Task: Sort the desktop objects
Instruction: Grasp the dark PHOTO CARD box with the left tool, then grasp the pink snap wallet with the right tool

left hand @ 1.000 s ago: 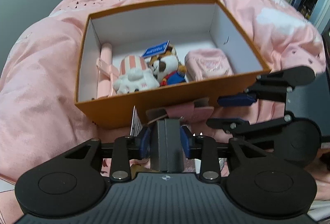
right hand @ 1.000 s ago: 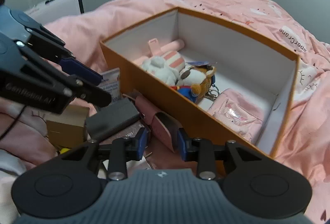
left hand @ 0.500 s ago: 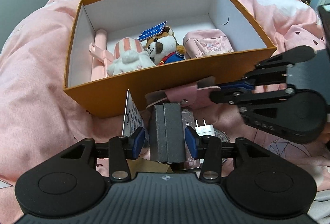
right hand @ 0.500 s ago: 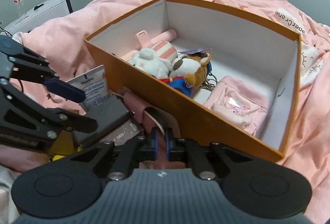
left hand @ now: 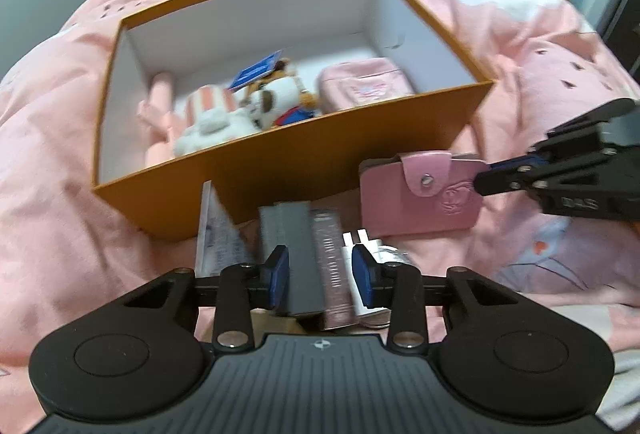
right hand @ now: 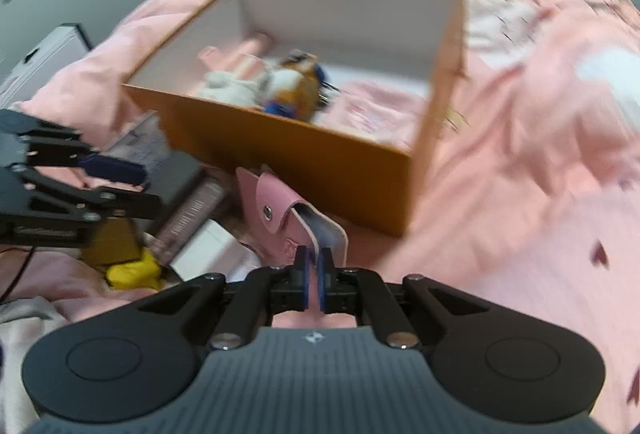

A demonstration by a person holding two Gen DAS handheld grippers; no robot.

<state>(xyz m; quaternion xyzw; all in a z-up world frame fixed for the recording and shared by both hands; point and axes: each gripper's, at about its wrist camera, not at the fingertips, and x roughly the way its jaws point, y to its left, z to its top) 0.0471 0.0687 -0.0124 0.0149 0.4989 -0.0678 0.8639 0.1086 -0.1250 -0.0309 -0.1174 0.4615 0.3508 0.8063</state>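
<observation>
Pink card holder [right hand: 296,222] pinched between right gripper [right hand: 314,284] fingers.

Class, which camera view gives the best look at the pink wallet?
The left wrist view: the pink wallet shows its whole front, flap and snap. The right wrist view shows it edge-on, blurred, pinched by the right hand-held gripper.

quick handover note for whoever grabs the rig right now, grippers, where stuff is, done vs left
Right gripper: shut on the pink card holder, beside the orange box.
Left gripper: closing around the grey block, not clamped.
Done: two plush toys and pink pouch lie in the box.
Left: card holder, grey block, white charger, yellow item.
</observation>
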